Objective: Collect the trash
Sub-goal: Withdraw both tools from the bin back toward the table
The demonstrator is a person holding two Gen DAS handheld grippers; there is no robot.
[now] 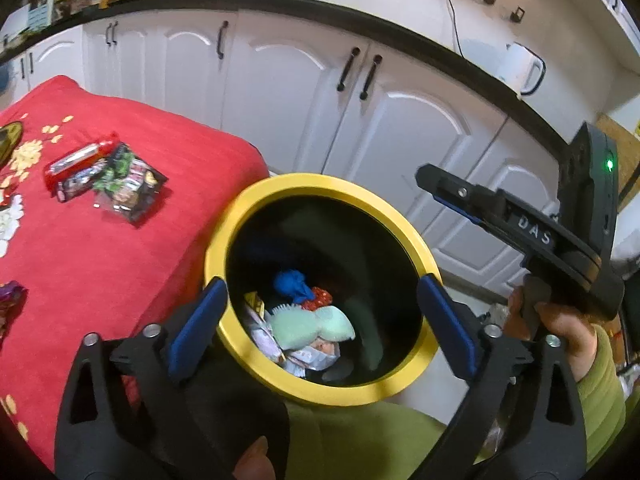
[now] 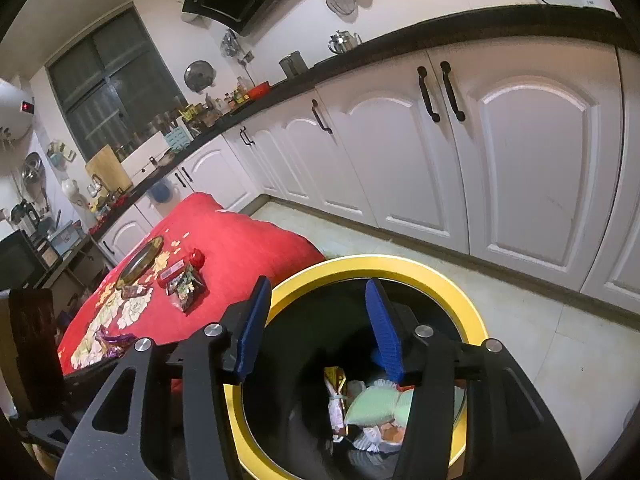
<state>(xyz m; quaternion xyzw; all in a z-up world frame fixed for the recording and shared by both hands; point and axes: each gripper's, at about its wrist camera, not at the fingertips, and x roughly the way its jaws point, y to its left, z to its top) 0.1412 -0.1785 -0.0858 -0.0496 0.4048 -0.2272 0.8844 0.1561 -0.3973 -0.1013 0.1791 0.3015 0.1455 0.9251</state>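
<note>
The bottom of the yellow-rimmed bin [image 1: 240, 216] is dark, and its contents blur together: a pale green piece [image 1: 304, 326] and a blue lump [image 1: 290, 280] stand out, while the wrappers under them are hard to tell apart. In the right wrist view the right finger of the right gripper [image 2: 316, 326] hides part of that heap, and the bin's near rim is cut off behind the black frame.

The left gripper [image 1: 320, 320] hangs over the bin mouth, pointing steeply down, its blue pads [image 1: 198, 328] spread about as wide as the opening and holding nothing. The right gripper hovers above the same mouth, likewise spread apart and empty; in the left wrist view its body comes in from the right, tilted, with the person's hand [image 1: 560, 328] wrapped on the handle and a green sleeve partly out of view.

Left of both claws, beyond the bin, lies the red cloth [image 1: 120, 240] with the remaining trash: a cluster of dark snack packets [image 1: 120, 180] beside a red wrapper [image 1: 76, 158], and a purple wrapper [image 2: 114, 344] nearer, cut off at the left wrist view's edge.
</note>
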